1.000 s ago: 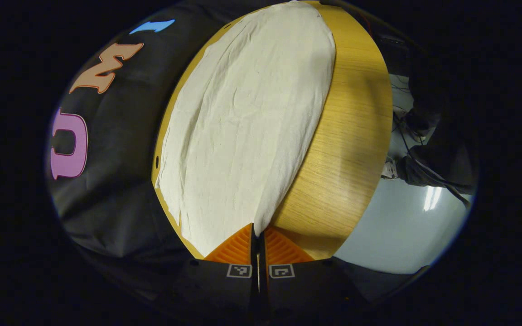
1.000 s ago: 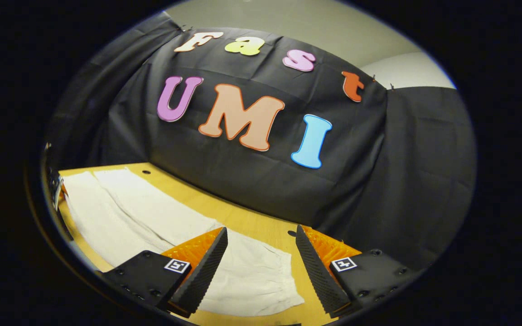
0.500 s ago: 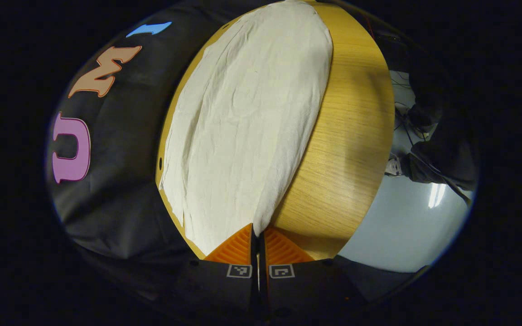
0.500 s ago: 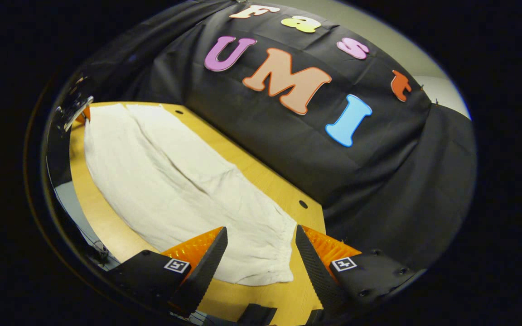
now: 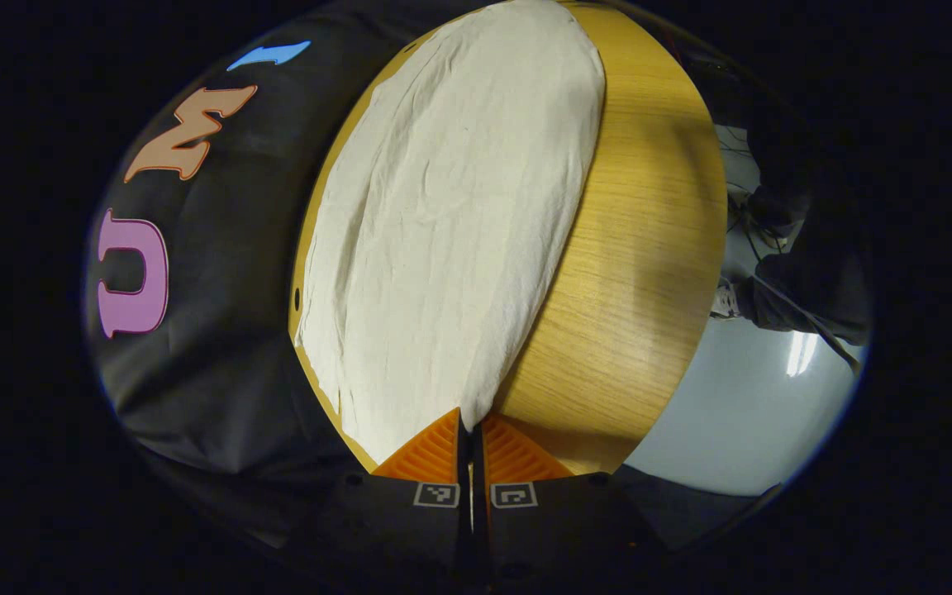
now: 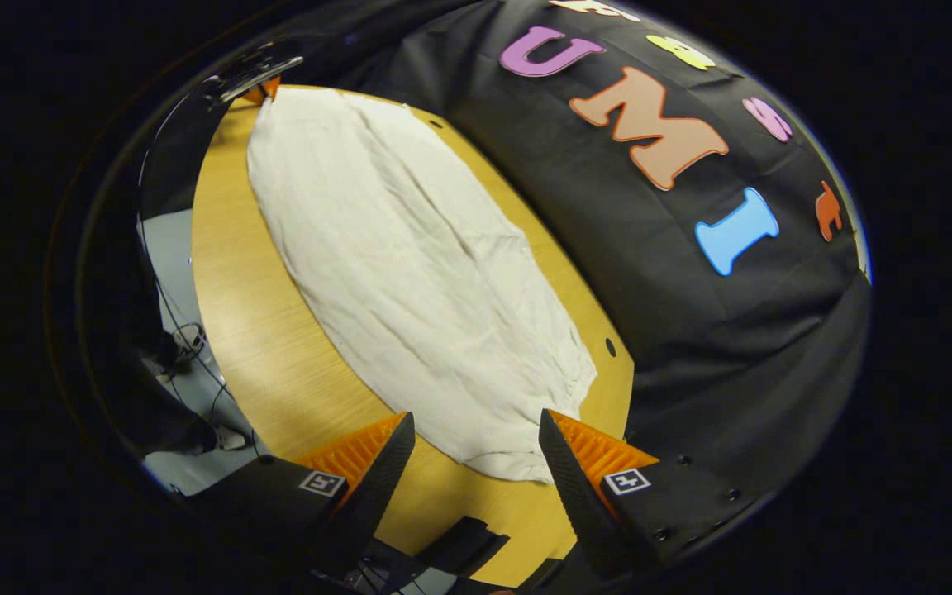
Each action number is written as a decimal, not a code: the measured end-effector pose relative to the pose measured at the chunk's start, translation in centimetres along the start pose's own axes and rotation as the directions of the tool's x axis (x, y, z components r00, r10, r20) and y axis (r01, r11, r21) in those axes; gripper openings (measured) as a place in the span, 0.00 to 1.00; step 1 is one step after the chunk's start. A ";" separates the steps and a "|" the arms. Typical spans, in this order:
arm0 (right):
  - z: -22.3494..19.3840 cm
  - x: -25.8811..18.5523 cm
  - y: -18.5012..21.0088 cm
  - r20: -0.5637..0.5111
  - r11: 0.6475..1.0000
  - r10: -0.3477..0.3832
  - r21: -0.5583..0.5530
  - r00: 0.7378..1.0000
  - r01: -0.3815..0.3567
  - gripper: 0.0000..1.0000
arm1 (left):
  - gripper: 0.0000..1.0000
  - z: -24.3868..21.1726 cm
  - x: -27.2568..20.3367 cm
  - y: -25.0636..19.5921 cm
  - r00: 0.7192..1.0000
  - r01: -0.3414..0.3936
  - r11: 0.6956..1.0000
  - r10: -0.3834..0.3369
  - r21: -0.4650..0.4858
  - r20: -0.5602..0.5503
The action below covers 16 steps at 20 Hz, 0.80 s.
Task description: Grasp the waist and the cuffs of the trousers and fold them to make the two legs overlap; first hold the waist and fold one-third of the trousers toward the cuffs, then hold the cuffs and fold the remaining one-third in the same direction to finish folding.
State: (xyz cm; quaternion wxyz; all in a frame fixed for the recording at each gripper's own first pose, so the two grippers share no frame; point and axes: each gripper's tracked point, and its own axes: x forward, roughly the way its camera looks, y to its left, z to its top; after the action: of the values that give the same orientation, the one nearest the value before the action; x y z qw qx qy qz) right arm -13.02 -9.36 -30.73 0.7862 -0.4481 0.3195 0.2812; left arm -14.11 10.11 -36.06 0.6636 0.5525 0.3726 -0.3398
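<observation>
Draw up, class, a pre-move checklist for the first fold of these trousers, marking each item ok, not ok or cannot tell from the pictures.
1. Left gripper shut on the trouser cuff end: ok, its fingers meet on the cloth edge.
2. Right gripper holding the waist: not ok, its jaws stand open above the waistband.
3. Trousers lying flat along the wooden table: ok, only light wrinkles.
4. Two legs already overlapped: cannot tell; a lengthwise crease shows, but the layers underneath are hidden.
5. Waistband between the open jaws: ok, it lies in the gap.
</observation>
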 end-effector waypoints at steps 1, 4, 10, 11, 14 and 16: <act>-0.5 0.2 0.9 -0.013 0.999 0.016 -0.029 1.000 -0.016 0.98 | 0.00 0.2 0.0 0.0 1.000 -0.003 1.000 0.003 0.005 0.000; -1.3 1.0 1.8 -0.042 0.991 0.038 -0.126 0.998 -0.043 0.98 | 0.00 0.0 0.1 0.1 1.000 -0.009 1.000 0.009 0.009 0.000; -1.5 3.1 2.0 -0.060 0.959 0.068 -0.272 0.996 -0.082 0.94 | 0.00 0.0 0.1 0.1 1.000 -0.015 1.000 0.015 0.021 -0.001; -1.2 3.5 1.9 -0.060 0.954 0.072 -0.289 0.996 -0.086 0.93 | 0.00 -0.1 0.2 0.2 1.000 -0.016 1.000 0.016 0.020 -0.001; -1.0 4.7 1.9 -0.054 0.944 0.069 -0.319 0.996 -0.082 0.83 | 0.00 -0.1 0.2 0.2 1.000 -0.018 0.999 0.019 0.026 -0.006; -0.7 5.4 1.7 -0.050 0.940 0.051 -0.334 0.997 -0.065 0.75 | 0.00 -0.1 0.2 0.2 1.000 -0.022 0.999 0.022 0.029 -0.010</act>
State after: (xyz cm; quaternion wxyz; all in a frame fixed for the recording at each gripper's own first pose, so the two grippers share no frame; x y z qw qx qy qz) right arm -11.01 -8.42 -35.93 0.6832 -0.5714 0.2959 0.3453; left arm -13.87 10.23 -36.12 0.6573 0.5680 0.3648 -0.3350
